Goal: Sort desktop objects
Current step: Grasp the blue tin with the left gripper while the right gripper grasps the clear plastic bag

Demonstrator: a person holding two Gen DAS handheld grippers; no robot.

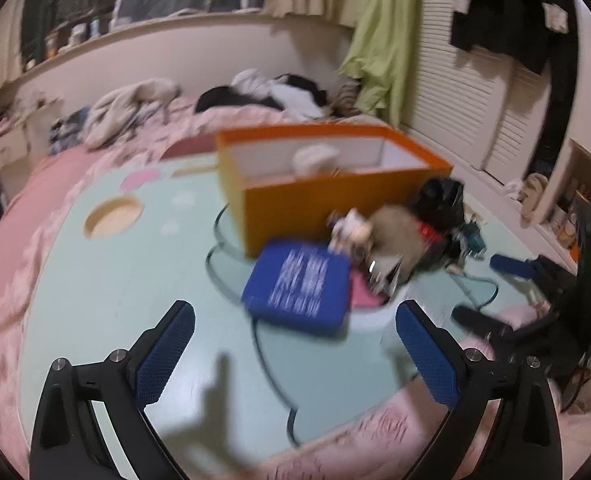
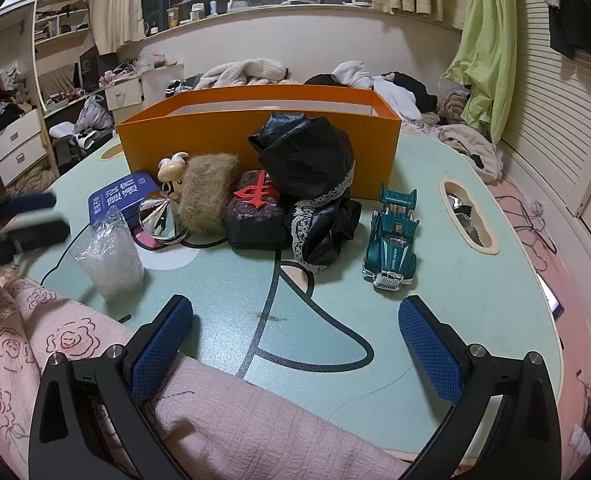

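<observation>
An orange box stands on the pale green table; in the left wrist view the orange box holds a pale object. In front of it lie a blue packet, a furry toy, a dark block with a red mark, black lace fabric, a teal toy car, a chrome cone and a clear plastic bag. My left gripper is open just before the blue packet. My right gripper is open and empty over the table's front.
The table sits on a pink bedspread. It has a round cup hole and an oblong slot. The other gripper shows blurred at the left edge of the right wrist view. Clothes are piled on the bed behind.
</observation>
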